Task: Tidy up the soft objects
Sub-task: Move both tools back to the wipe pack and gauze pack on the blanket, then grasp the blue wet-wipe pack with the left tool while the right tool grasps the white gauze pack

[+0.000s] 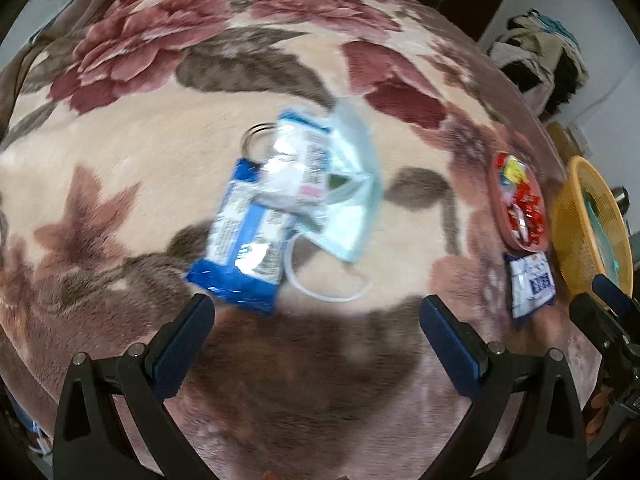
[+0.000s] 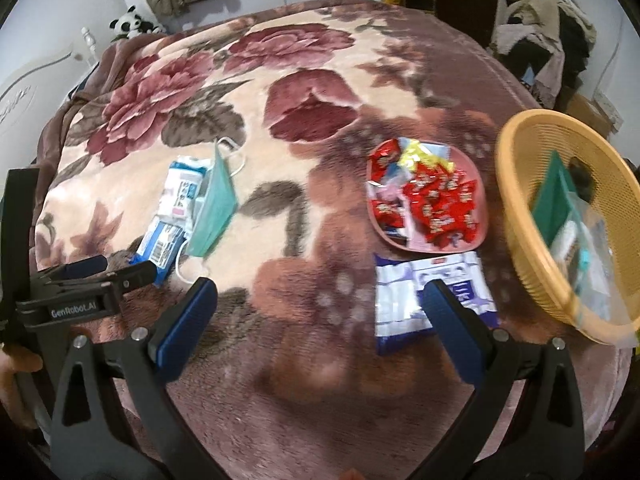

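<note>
On a floral blanket lie a blue and white tissue pack [image 1: 244,244] [image 2: 162,242], a second clear-wrapped pack [image 1: 298,168] [image 2: 182,190] and a pale green face mask [image 1: 352,196] [image 2: 214,206], overlapping. My left gripper [image 1: 316,320] is open and empty just short of them; it also shows in the right wrist view [image 2: 120,270]. Another blue and white pack [image 2: 432,296] [image 1: 532,284] lies by my right gripper [image 2: 320,300], which is open and empty. An orange basket [image 2: 520,216] [image 1: 572,232] at the right holds a green item and clear bags.
A pink plate [image 2: 482,208] [image 1: 508,232] of red sweet wrappers sits between the mask and the basket. The blanket [image 2: 280,128] covers a bed. A panda toy [image 2: 130,22] and headboard are at the far left, piled clothes [image 2: 540,32] at the far right.
</note>
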Demonstrator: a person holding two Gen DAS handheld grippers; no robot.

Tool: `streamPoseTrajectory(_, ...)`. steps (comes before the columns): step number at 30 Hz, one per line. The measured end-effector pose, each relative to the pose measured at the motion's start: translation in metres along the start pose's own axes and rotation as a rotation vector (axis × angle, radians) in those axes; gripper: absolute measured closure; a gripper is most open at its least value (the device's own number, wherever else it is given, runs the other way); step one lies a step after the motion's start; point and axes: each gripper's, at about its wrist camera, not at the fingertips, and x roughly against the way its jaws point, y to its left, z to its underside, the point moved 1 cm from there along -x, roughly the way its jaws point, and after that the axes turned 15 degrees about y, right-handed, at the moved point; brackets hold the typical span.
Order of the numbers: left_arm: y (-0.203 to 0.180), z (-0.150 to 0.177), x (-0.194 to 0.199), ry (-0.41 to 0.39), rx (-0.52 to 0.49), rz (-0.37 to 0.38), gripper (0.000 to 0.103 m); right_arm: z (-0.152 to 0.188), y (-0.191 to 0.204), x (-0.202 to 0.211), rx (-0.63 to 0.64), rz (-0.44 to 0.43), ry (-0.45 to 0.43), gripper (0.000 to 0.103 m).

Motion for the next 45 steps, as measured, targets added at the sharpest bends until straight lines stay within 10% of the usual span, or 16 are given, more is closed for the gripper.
streamPoseTrajectory(18,0.055,-0.049,-0.072,0.080,0.076,0.006,0.002,-0.034,0.037,-0.062,0.043,-0.029,0.083,0.000)
streamPoseTrajectory(25,0.058,-0.062,-0.079,0.066,0.069,0.011,0.041,-0.039,0.050,-0.075,0.077,-0.033,0.101,0.000)
streamPoseTrajectory(41,0.158,-0.039,-0.038,-0.033,0.222,-0.026,0.041,-0.083,0.161,-0.095,0.206,-0.252,0.090,0.001)
streamPoseTrajectory(45,0.178,-0.039,-0.045,-0.025,0.251,-0.004,0.041,-0.087,0.170,-0.127,0.129,-0.230,0.169,0.019)
